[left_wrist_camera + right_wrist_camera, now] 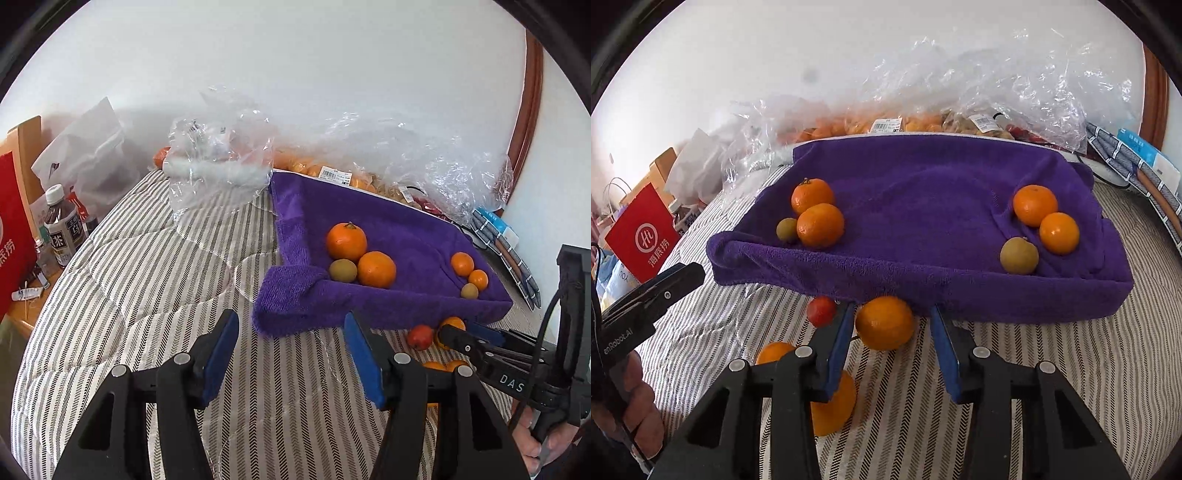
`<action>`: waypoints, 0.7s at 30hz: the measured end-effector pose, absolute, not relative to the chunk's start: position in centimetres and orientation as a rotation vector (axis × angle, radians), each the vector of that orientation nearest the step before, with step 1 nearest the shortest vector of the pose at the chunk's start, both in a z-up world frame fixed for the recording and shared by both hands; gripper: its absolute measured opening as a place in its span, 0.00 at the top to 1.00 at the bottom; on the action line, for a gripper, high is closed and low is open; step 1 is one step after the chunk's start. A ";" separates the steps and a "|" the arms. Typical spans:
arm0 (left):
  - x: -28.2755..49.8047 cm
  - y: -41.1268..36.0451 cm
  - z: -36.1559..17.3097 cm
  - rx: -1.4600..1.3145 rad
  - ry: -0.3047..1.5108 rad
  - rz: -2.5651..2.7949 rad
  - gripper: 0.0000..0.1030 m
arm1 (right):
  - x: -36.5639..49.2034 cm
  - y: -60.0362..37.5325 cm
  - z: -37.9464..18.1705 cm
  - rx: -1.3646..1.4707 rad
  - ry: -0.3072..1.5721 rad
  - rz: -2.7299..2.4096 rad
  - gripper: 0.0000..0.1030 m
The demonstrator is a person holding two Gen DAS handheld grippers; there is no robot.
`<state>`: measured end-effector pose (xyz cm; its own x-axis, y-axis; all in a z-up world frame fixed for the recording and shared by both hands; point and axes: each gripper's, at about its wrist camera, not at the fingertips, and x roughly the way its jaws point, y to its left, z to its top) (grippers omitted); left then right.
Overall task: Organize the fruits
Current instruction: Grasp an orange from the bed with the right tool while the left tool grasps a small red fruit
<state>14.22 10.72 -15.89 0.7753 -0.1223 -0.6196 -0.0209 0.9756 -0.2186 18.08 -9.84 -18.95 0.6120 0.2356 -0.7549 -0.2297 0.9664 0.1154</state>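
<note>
striped bed [1052, 369] | purple towel-lined tray [923, 295] holds two clusters, each two oranges plus a greenish fruit | right gripper [892, 347] fingers spread around loose orange [884, 323] on bed just before tray, not touching visibly | left gripper [291, 354] fingers spread, holding nothing | small red fruit [820, 311] beside orange

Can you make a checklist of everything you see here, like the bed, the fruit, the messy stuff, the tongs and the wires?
Surface: striped quilt, purple towel over a raised tray.
Job's things: two fruit groups on towel, each two oranges and one green fruit; left group, right group. Loose orange, red fruit, two more oranges on quilt.
Clutter: plastic bags, bottle, red bag.
Tongs: left tongs open, empty; right tongs open around loose orange.
Cables: black cable on right tool.
Surroundings: white wall.
</note>
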 end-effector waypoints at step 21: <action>15.1 6.4 -15.6 -0.293 0.750 -0.309 0.44 | 14.3 -18.5 -17.8 0.009 0.792 0.115 0.67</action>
